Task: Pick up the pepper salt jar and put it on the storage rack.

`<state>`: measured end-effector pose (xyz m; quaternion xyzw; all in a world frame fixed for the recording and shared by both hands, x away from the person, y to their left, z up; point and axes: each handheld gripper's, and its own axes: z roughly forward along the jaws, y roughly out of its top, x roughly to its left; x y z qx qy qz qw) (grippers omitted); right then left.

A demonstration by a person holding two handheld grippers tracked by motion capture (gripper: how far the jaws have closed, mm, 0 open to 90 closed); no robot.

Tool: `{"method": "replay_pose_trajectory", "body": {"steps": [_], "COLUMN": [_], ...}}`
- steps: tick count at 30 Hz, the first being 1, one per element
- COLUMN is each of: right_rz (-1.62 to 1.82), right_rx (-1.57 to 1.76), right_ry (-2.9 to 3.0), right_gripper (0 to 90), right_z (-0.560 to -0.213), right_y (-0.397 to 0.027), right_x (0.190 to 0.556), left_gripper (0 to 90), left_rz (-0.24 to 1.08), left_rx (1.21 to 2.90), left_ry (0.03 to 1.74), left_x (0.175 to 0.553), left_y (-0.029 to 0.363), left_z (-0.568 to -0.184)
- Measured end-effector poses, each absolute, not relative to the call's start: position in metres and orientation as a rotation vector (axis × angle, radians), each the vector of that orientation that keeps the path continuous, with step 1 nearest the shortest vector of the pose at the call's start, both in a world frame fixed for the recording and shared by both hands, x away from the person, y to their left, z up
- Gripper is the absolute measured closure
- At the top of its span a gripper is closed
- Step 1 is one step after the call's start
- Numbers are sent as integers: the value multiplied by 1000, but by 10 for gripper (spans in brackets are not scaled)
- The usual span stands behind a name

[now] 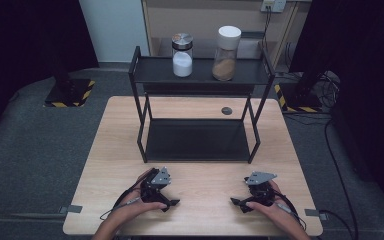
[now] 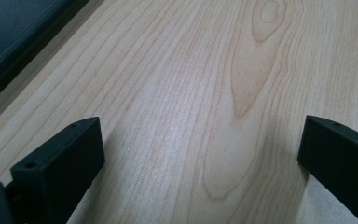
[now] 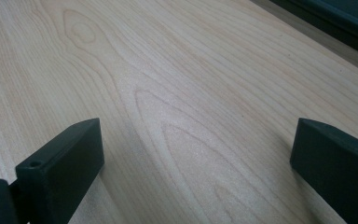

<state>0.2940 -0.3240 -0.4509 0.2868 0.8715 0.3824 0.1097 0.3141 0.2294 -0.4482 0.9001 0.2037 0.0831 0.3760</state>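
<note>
In the high view a person's hands rest both grippers on the wooden table [image 1: 200, 185] near its front edge. My left gripper [image 1: 168, 193] sits at the front left and my right gripper [image 1: 242, 192] at the front right, jaws turned toward each other. In the left gripper view the left gripper [image 2: 200, 135] is open over bare wood. In the right gripper view the right gripper [image 3: 198, 135] is likewise open with nothing between its jaws. A black two-tier rack [image 1: 140, 70] stands ahead of them.
On the rack's top shelf stand a metal-lidded jar of white powder [image 1: 182, 56] and a white-lidded jar of brown powder [image 1: 226, 54]. The lower shelf [image 1: 197, 140] lies bare. A small dark disc [image 1: 226, 110] sits in the tabletop behind it.
</note>
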Motion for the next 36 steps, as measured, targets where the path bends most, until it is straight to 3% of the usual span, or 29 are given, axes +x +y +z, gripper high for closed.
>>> {"method": "replay_pose_trajectory", "body": {"steps": [36], "right_rz": [1083], "right_rx": [845], "right_ry": [2551], "right_gripper": [13], "right_z": [-450], "right_y": [-317], "right_x": [289], "left_gripper": [0], "left_rz": [213], "left_rx": [2305], "left_ry": [520], "left_x": [314], "left_y": [229], "left_z": [-448]}}
